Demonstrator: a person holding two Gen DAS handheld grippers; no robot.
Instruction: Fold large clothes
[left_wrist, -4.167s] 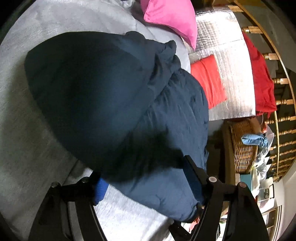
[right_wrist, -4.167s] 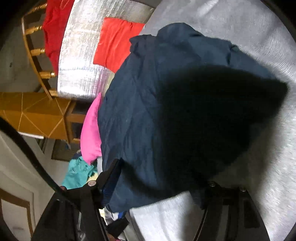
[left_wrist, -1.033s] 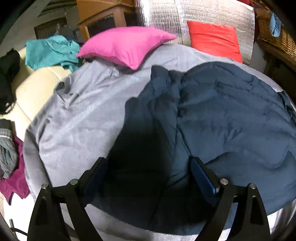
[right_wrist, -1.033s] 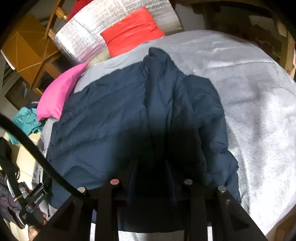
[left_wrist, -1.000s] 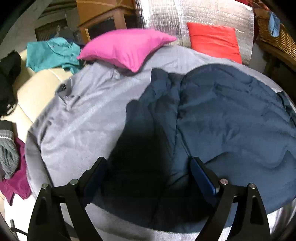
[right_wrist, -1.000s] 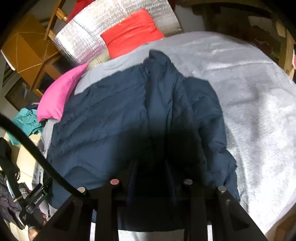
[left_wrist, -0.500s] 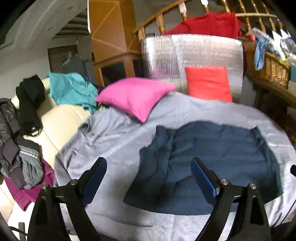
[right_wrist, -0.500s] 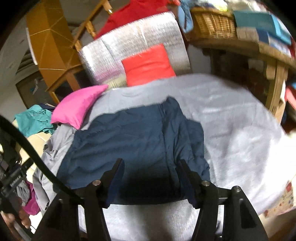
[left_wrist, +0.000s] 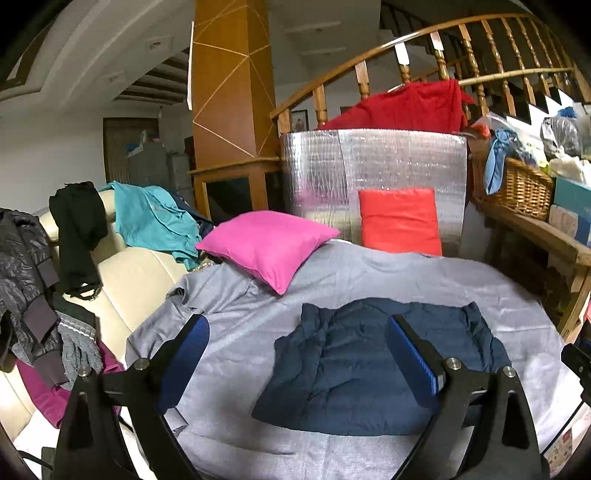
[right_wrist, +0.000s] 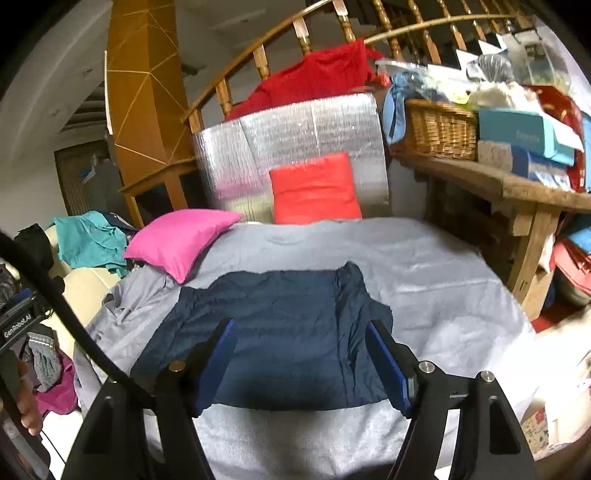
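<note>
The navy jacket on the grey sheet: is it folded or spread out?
Folded. The navy jacket lies as a compact rectangle, no sleeves sticking out.

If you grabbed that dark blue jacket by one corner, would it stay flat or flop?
The dark blue jacket would probably flop: its folded edges lie soft and rumpled on the grey sheet. Its puffy, quilted look suggests it is light, so the fold would likely fall open.

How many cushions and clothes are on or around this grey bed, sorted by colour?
Pink cushion: 1
Red cushion: 1
Navy jacket, folded on the grey sheet: 1
Teal garment: 1
Red garment on the railing: 1
Black garment: 1
Total: 6
</note>
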